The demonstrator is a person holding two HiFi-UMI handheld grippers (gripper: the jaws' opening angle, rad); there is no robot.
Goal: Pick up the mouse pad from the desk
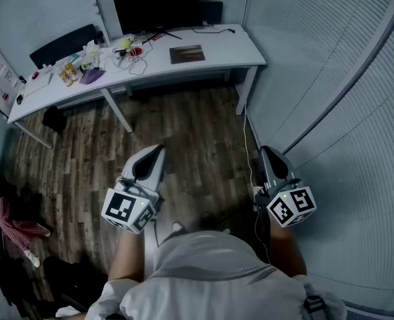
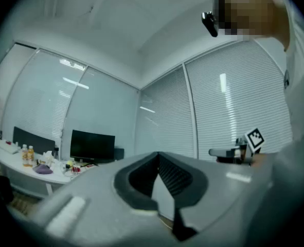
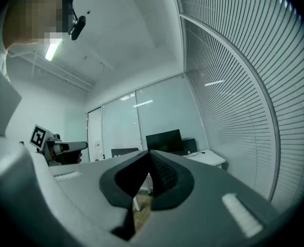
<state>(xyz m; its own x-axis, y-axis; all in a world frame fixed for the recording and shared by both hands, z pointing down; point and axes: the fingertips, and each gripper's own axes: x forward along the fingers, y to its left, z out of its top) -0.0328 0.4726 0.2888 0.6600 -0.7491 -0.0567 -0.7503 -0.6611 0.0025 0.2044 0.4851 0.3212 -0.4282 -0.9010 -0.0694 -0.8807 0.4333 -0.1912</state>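
The mouse pad (image 1: 187, 54) is a dark brownish rectangle lying flat on the right part of the white desk (image 1: 250, 55), in front of the black monitor (image 1: 157, 7). I stand well back from the desk, over the wooden floor. In the head view my left gripper (image 1: 158, 149) and right gripper (image 1: 263, 151) are both held level, pointing toward the desk, far from the pad. Each is shut with nothing between its jaws, as the left gripper (image 2: 158, 156) and the right gripper (image 3: 150, 153) show in their own views.
Bottles, cables and small clutter (image 1: 93, 62) cover the desk's left and middle. A black chair (image 1: 63, 43) stands behind the desk. Glass walls with blinds (image 1: 330, 79) close in on the right. A cable (image 1: 249, 139) runs down along the floor by the desk leg.
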